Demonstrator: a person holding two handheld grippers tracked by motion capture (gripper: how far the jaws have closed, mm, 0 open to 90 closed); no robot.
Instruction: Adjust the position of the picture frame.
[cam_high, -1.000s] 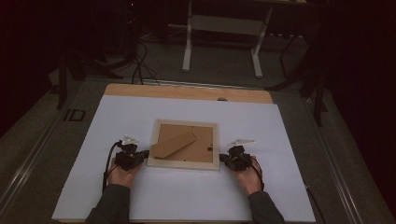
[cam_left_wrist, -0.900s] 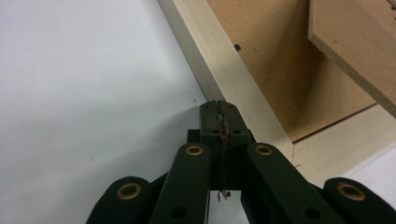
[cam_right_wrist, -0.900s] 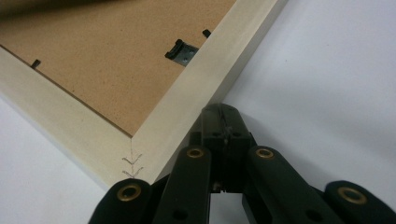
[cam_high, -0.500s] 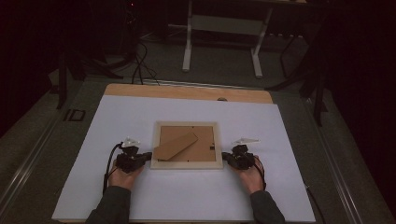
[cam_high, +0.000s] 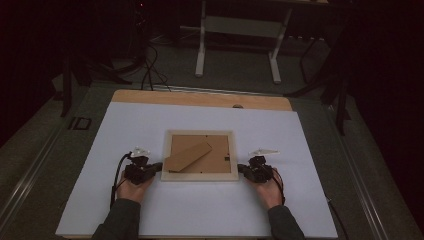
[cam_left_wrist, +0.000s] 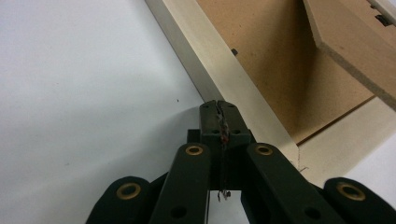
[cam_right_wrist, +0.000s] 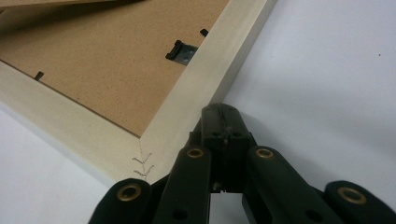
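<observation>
Pale wooden picture frame (cam_high: 200, 175) lies face down mid-table, brown fibreboard back up, angled easel stand (cam_high: 188, 156) folded across it. Left tool (cam_high: 156, 166) and right tool (cam_high: 243, 169) both pinched fully closed, empty, tips at frame's near left and right corners, likely bracing or squaring it from both sides. White table (cam_high: 125, 125) otherwise bare; small black turn clips (cam_right_wrist: 181, 50) hold the backing.
</observation>
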